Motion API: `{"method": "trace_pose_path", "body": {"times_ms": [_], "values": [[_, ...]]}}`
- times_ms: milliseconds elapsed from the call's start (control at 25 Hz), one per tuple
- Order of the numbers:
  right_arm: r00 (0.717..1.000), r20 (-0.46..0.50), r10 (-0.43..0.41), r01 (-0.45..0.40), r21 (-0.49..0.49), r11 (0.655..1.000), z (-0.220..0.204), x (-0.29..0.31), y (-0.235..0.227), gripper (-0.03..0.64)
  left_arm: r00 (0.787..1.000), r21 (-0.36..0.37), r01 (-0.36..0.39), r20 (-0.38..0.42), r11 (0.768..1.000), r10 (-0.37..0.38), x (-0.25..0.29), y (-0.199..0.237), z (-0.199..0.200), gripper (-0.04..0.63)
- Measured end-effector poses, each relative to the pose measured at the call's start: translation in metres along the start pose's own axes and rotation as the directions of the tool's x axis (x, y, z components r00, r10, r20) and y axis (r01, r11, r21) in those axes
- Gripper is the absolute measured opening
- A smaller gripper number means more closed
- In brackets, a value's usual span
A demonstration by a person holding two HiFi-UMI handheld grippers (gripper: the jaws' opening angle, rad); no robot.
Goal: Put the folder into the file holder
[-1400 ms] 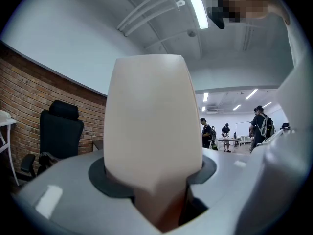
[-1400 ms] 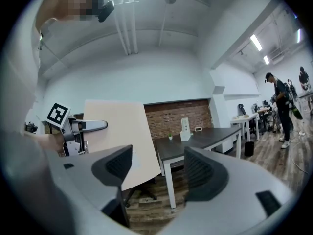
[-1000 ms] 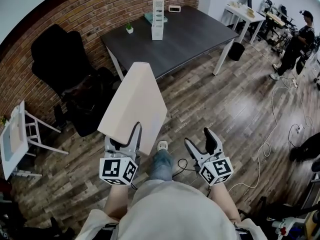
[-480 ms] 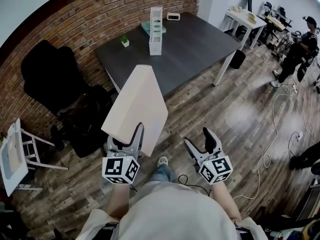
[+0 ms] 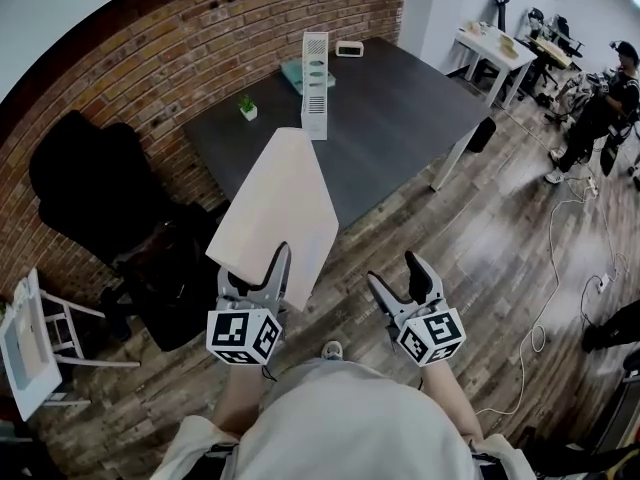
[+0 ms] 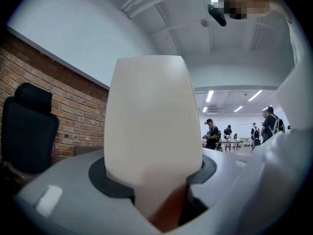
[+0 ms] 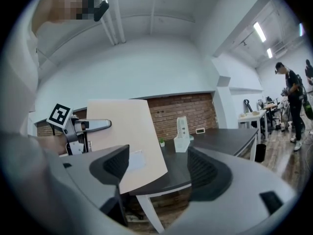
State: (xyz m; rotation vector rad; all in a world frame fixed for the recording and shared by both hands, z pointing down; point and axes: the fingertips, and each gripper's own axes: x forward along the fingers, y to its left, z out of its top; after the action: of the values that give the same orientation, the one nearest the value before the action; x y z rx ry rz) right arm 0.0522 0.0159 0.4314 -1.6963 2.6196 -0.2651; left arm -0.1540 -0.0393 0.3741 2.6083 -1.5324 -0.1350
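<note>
My left gripper is shut on the near edge of a pale beige folder, which slants up and forward toward the table. In the left gripper view the folder fills the middle, clamped between the jaws. The right gripper is open and empty, to the right of the folder; through its jaws I see the folder and the left gripper. The white file holder stands upright on the dark grey table, far from both grippers. From the right gripper view the file holder is small on the table.
A small potted plant, a teal item behind the holder and a small white box are on the table. A black office chair stands left by the brick wall. A white stand is at far left. Cables and a person are at right.
The view has moved forward toward the table; the table and file holder sit nearer and lower in the frame. The left gripper still holds the folder, the right stays open.
</note>
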Motion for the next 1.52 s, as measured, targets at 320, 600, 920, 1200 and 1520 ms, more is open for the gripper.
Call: {"method": "trace_pose_path", "body": {"times_ms": [320,600,920,1200,1520], "values": [[1.000,-0.005,0.003,-0.003,0.013,1.000,0.002,0.047,-0.013,0.353,1.000,-0.012,0.005,0.001,1.000,-0.005,0.045,0.028,0.004,0.270],[1.000,-0.023,0.008,-0.007,0.024,1.000,-0.002,0.071,-0.024,0.353,1.000,-0.003,0.005,0.028,1.000,-0.004,0.081,0.045,0.015,0.270],[0.999,-0.018,0.039,-0.039,0.021,0.999,0.002,0.115,-0.060,0.353,0.999,0.046,-0.003,0.046,0.999,0.001,0.147,0.059,0.028,0.270],[0.997,0.017,0.081,-0.082,0.010,0.997,0.027,0.173,-0.106,0.345,0.996,0.088,-0.043,0.080,0.995,0.036,0.220,0.077,0.051,0.270],[0.993,-0.003,0.120,-0.120,0.012,0.993,0.044,0.225,-0.162,0.345,0.992,0.116,-0.084,0.099,0.990,0.073,0.303,0.088,0.068,0.270]]}}
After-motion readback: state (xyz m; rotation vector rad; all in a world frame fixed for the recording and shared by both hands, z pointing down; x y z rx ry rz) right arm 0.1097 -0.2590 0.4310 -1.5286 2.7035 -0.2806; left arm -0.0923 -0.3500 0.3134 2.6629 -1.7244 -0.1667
